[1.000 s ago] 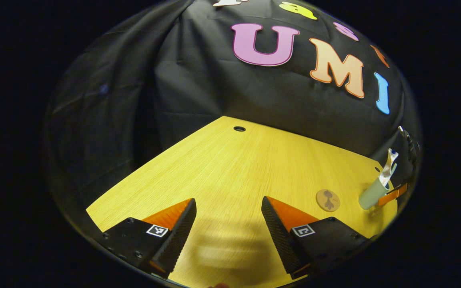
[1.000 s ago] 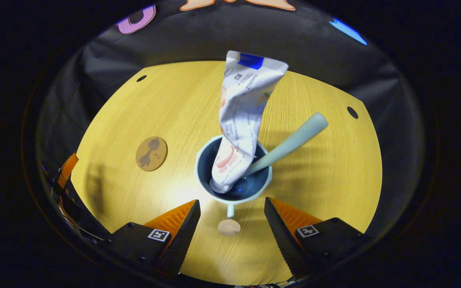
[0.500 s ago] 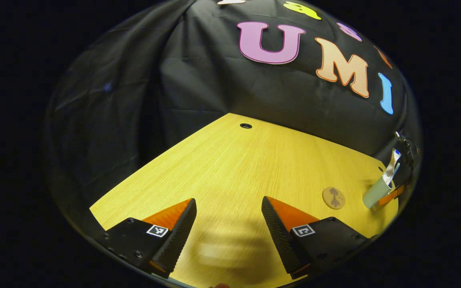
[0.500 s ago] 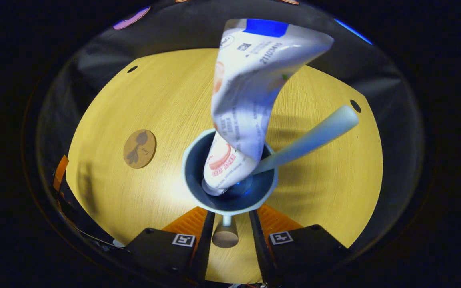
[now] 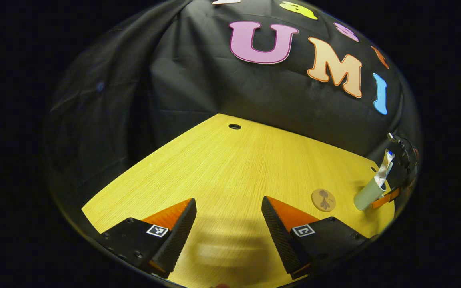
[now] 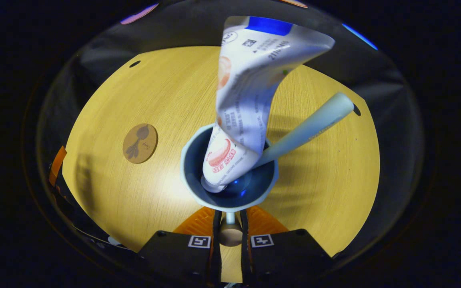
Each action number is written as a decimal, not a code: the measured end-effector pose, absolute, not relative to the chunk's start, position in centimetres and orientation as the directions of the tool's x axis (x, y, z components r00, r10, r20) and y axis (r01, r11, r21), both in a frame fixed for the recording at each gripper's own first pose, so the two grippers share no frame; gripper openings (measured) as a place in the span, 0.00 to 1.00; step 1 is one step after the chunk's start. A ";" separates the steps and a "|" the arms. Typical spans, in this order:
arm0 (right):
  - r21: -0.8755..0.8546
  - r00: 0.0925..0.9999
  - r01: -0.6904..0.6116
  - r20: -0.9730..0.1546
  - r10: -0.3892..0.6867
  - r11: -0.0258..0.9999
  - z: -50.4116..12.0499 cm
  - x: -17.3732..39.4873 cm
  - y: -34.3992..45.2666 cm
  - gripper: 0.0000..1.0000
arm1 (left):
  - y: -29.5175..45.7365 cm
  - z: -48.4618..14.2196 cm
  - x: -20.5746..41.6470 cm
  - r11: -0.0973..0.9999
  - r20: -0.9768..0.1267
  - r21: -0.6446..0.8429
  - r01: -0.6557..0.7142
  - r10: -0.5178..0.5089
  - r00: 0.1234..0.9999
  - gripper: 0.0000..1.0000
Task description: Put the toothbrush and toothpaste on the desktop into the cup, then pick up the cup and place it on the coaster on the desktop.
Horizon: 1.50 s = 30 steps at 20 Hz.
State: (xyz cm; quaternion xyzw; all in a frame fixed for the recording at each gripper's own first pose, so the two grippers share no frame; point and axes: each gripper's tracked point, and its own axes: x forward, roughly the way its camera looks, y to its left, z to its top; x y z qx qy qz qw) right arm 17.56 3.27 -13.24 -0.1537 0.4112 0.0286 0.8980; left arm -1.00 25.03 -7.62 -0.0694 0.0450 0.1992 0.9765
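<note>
Pinching the cup (image 6: 229, 176) handle, right gripper (image 6: 229, 234) faces open desktop (image 6: 134, 192).

Right gripper (image 6: 229, 234): fingers closed in on the cup handle (image 6: 229, 233) at 6 o'clock, both pads pressing it, pointing steeply down. Left gripper (image 5: 228, 230): jaws wide apart, nothing between, fingers at 7 and 5 o'clock, hovering low. Right gripper also at 3 o'clock in left gripper view.

Right hand-held gripper (image 6: 229, 236) jaws narrowed from wide apart, now apparently clamping cup (image 6: 229, 200) handle.
</note>
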 end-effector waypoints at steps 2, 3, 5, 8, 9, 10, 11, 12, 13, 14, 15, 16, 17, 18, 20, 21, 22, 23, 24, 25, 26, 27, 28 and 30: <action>-0.270 0.657 -0.211 -0.750 -0.068 0.940 -13.0 17.6 3.3 0.22 | 25.0 -7.7 -1.0 0.908 -0.122 -0.123 -0.399 0.385 0.915 0.95; -0.273 0.656 -0.227 -0.752 -0.060 0.935 -12.7 17.6 3.4 0.22 | 25.0 -7.7 -1.0 0.907 -0.122 -0.128 -0.401 0.387 0.914 0.96; -0.273 0.657 -0.261 -0.753 -0.037 0.926 -12.7 17.7 3.5 0.22 | 25.0 -7.5 -0.9 0.907 -0.120 -0.141 -0.396 0.382 0.916 0.96; -0.288 0.664 -0.318 -0.748 -0.005 0.903 -12.4 17.8 3.4 0.22 | 25.1 -7.6 -0.8 0.903 -0.126 -0.156 -0.399 0.383 0.915 0.95; -0.292 0.665 -0.337 -0.747 0.006 0.895 -12.3 17.9 3.4 0.22 | 25.1 -7.5 -0.8 0.902 -0.131 -0.157 -0.403 0.385 0.913 0.95; -0.295 0.665 -0.355 -0.747 0.017 0.887 -12.3 18.0 3.4 0.22 | 25.1 -7.4 -0.8 0.900 -0.136 -0.159 -0.406 0.387 0.912 0.96; -0.300 0.665 -0.371 -0.746 0.026 0.879 -12.3 18.0 3.3 0.22 | 25.2 -7.4 -0.8 0.899 -0.137 -0.162 -0.407 0.388 0.911 0.95; -0.307 0.665 -0.386 -0.746 0.032 0.870 -12.2 18.1 3.2 0.22 | 25.2 -7.4 -0.8 0.898 -0.138 -0.163 -0.410 0.391 0.910 0.95; -0.315 0.664 -0.401 -0.746 0.036 0.860 -12.1 18.2 3.1 0.22 | 25.2 -7.3 -0.8 0.896 -0.139 -0.164 -0.413 0.394 0.909 0.95; -0.323 0.662 -0.415 -0.748 0.039 0.850 -12.0 18.2 3.0 0.22 | 25.2 -7.2 -0.8 0.894 -0.141 -0.164 -0.418 0.398 0.907 0.95; -0.335 0.661 -0.427 -0.749 0.037 0.840 -11.9 18.2 2.9 0.21 | 25.1 -7.8 -1.0 0.890 -0.143 -0.169 -0.423 0.402 0.904 0.95; -0.346 0.662 -0.439 -0.749 0.038 0.830 -11.6 18.2 2.9 0.22 | 25.3 -7.8 -1.0 0.887 -0.142 -0.169 -0.430 0.410 0.901 0.96; -0.346 0.657 -0.451 -0.753 0.043 0.822 -11.4 18.0 3.1 0.22 | 25.4 -7.8 -1.0 0.883 -0.142 -0.167 -0.438 0.418 0.897 0.96; -0.340 0.650 -0.462 -0.759 0.052 0.819 -11.3 18.1 3.1 0.22 | 25.5 -7.7 -1.1 0.878 -0.145 -0.167 -0.448 0.428 0.892 0.96; -0.338 0.641 -0.481 -0.765 0.062 0.809 -11.3 18.1 2.9 0.22 | 25.6 -7.7 -1.0 0.868 -0.152 -0.168 -0.467 0.446 0.882 0.96; -0.343 0.640 -0.488 -0.766 0.062 0.803 -11.2 18.2 2.9 0.22 | 25.7 -7.7 -1.0 0.860 -0.156 -0.174 -0.480 0.458 0.875 0.96; -0.347 0.640 -0.494 -0.766 0.064 0.797 -11.2 18.3 2.7 0.22 | 25.7 -7.6 -1.0 0.854 -0.157 -0.182 -0.487 0.463 0.872 0.96; -0.349 0.640 -0.496 -0.766 0.063 0.795 -11.2 18.3 2.8 0.22 | 25.7 -7.5 -1.0 0.851 -0.156 -0.190 -0.490 0.466 0.871 0.96; -0.354 0.642 -0.498 -0.765 0.062 0.791 -11.1 18.3 2.8 0.22 | 25.8 -7.5 -0.9 0.848 -0.154 -0.197 -0.491 0.468 0.870 0.96; -0.359 0.642 -0.500 -0.764 0.059 0.788 -11.2 18.3 2.8 0.22 | 25.9 -7.4 -0.8 0.847 -0.154 -0.201 -0.492 0.469 0.870 0.96; -0.362 0.641 -0.501 -0.766 0.056 0.786 -11.1 18.2 2.8 0.22 | 26.0 -7.6 -0.7 0.847 -0.155 -0.201 -0.492 0.469 0.870 0.96; -0.365 0.640 -0.502 -0.767 0.053 0.784 -11.0 18.2 2.8 0.22 | 26.0 -7.6 -0.8 0.847 -0.158 -0.197 -0.494 0.470 0.869 0.96; -0.370 0.640 -0.505 -0.767 0.051 0.780 -11.0 18.2 2.8 0.22 | 26.0 -7.6 -0.8 0.847 -0.160 -0.195 -0.495 0.470 0.868 0.96; -0.375 0.638 -0.508 -0.768 0.046 0.776 -10.9 18.3 2.7 0.22 | 25.9 -7.5 -0.7 0.848 -0.157 -0.193 -0.494 0.470 0.869 0.96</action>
